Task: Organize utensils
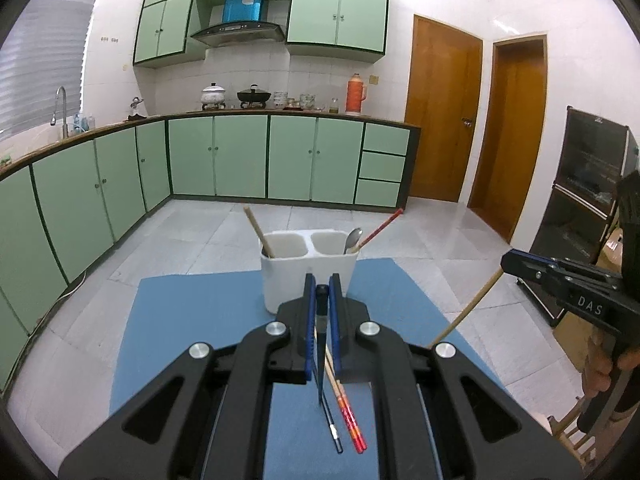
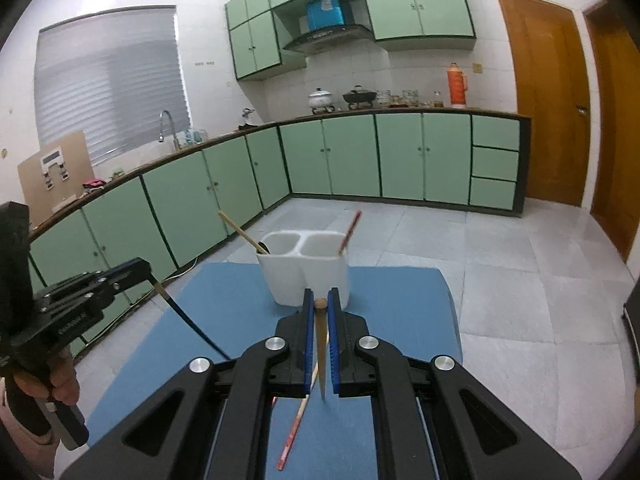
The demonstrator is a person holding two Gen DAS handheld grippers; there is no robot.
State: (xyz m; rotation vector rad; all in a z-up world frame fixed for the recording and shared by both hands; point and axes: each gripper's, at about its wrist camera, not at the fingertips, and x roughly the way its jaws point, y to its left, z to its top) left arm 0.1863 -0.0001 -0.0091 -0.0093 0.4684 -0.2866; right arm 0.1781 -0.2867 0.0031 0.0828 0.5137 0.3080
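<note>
My left gripper (image 1: pixel 322 286) is shut on a dark chopstick (image 1: pixel 321 352) that hangs down between its fingers above the blue mat (image 1: pixel 192 320). My right gripper (image 2: pixel 320 300) is shut on a wooden chopstick (image 2: pixel 321 352), also hanging tip down. Each gripper shows in the other view, the right gripper (image 1: pixel 506 263) with its wooden stick and the left gripper (image 2: pixel 145 270) with its dark one. Ahead stands a white two-compartment holder (image 1: pixel 308 280) (image 2: pixel 304 280) with a wooden chopstick (image 1: pixel 258 232) on the left, and a spoon (image 1: pixel 354 240) and a red chopstick (image 1: pixel 382 226) on the right.
Red chopsticks (image 1: pixel 351 420) (image 2: pixel 294 428) and a dark one (image 1: pixel 334 428) lie on the mat below the grippers. Green cabinets (image 1: pixel 216 156) line the far and left walls. A black cabinet (image 1: pixel 584 184) stands at the right, with wooden doors (image 1: pixel 440 112) beyond. A hand (image 2: pixel 60 384) grips the left tool.
</note>
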